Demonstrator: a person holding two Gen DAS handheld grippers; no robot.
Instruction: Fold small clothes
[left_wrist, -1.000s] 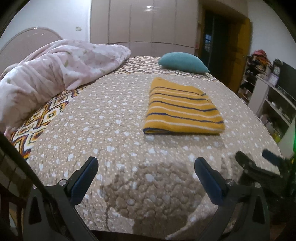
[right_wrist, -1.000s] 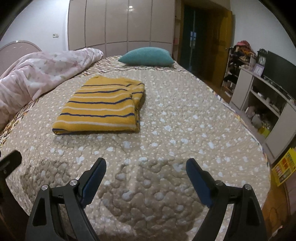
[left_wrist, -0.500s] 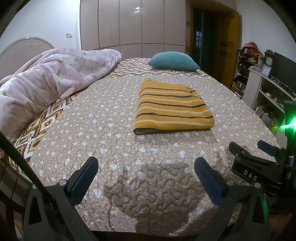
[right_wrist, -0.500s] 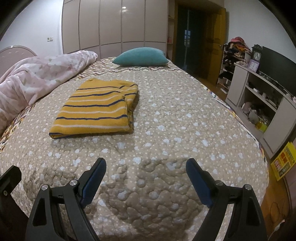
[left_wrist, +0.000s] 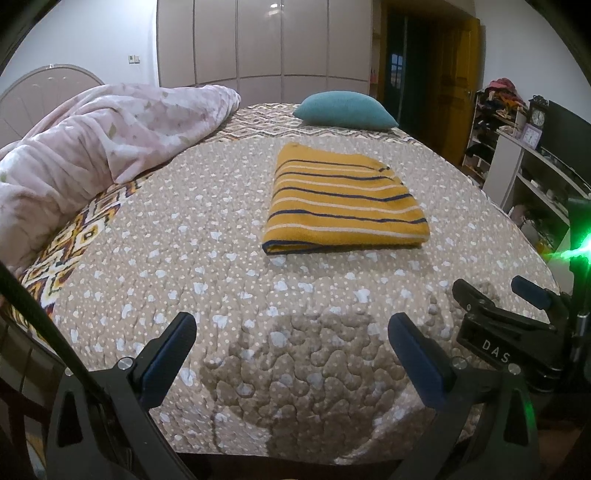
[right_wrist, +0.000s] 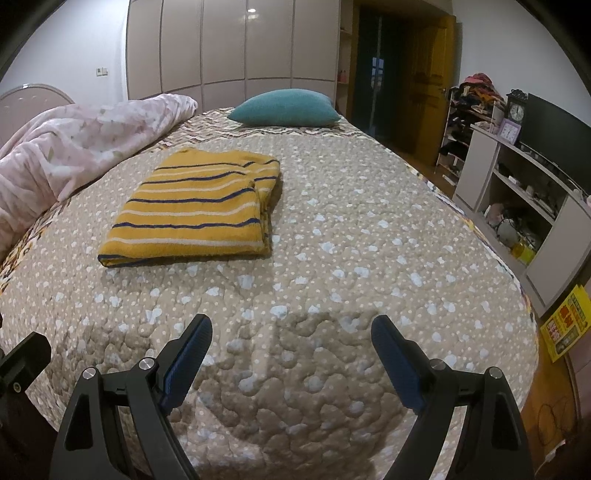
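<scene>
A mustard-yellow garment with navy and white stripes (left_wrist: 341, 206) (right_wrist: 199, 210) lies folded into a flat rectangle on the quilted brown bed cover (left_wrist: 221, 258) (right_wrist: 351, 240). My left gripper (left_wrist: 291, 332) hangs open above the bed's near edge, well short of the garment, with nothing between its blue pads. The right gripper (right_wrist: 291, 334) is also open and empty, over the near edge and to the right of the garment. It shows too in the left wrist view, as a black frame (left_wrist: 506, 321) at lower right.
A pink duvet (left_wrist: 92, 147) is heaped along the bed's left side. A teal pillow (left_wrist: 345, 110) lies at the far end. Shelves with a clock and a dark screen (right_wrist: 517, 166) line the right wall, and wardrobes (right_wrist: 240, 48) stand behind the bed.
Both grippers have drawn back from the bed and levelled out, so the folded garment looks farther away. Neither gripper's opening changed, and the garment has not moved.
</scene>
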